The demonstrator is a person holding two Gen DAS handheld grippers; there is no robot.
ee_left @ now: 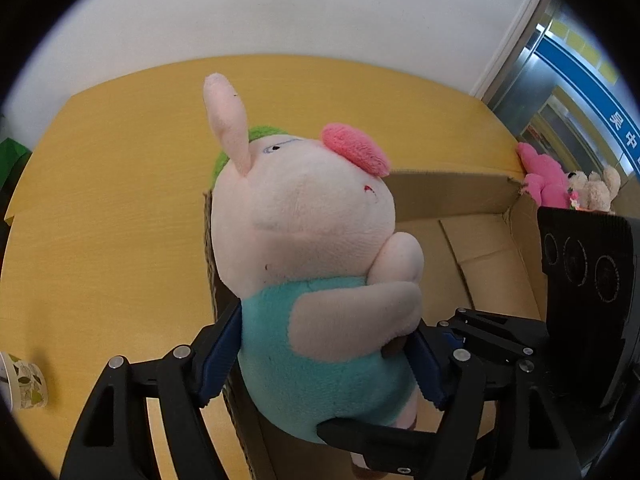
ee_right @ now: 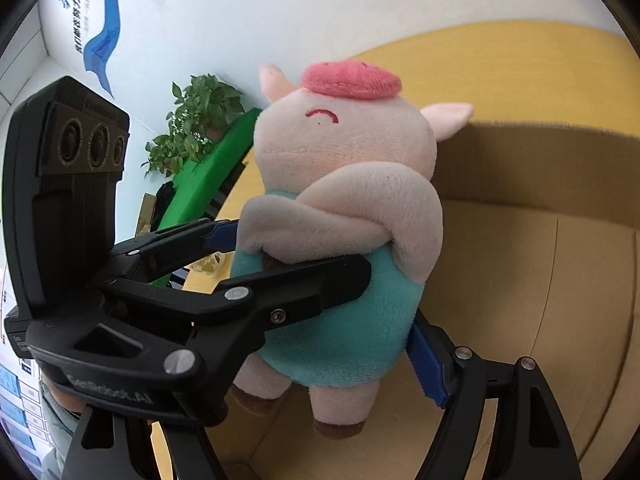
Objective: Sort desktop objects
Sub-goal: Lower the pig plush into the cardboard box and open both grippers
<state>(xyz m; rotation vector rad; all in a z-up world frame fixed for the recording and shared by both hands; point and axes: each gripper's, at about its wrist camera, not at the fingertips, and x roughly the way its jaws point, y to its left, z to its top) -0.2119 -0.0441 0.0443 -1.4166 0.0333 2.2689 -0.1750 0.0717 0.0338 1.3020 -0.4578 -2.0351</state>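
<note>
- Far left, left wrist view: paper cup (ee_left: 24, 380) stands on the yellow table (ee_left: 112, 208), well apart from the action. No risk from it as things lie.
- Centre: plush pig (ee_left: 312, 240) is upright, held above the near-left corner of the open cardboard box (ee_left: 480, 248), feet over the box floor in the right wrist view.
- Left gripper (ee_left: 320, 356): blue pads pressed into both sides of the teal belly; it is holding the pig.
- Right gripper (ee_right: 340, 320): one blue pad lies against the pig's right flank; the other finger is hidden behind the left gripper. Cannot tell whether it squeezes or only brackets.
- Risk: two grippers crowd one soft body. Fingers may collide or pinch each other, judged from the overlap.
- Risk: if either one lets go off-centre, the pig could tip onto the box wall and fall outside.
- Far right: pink plush (ee_left: 544, 184) and beige bear (ee_left: 596, 190) sit beyond the box, unsorted.
</note>
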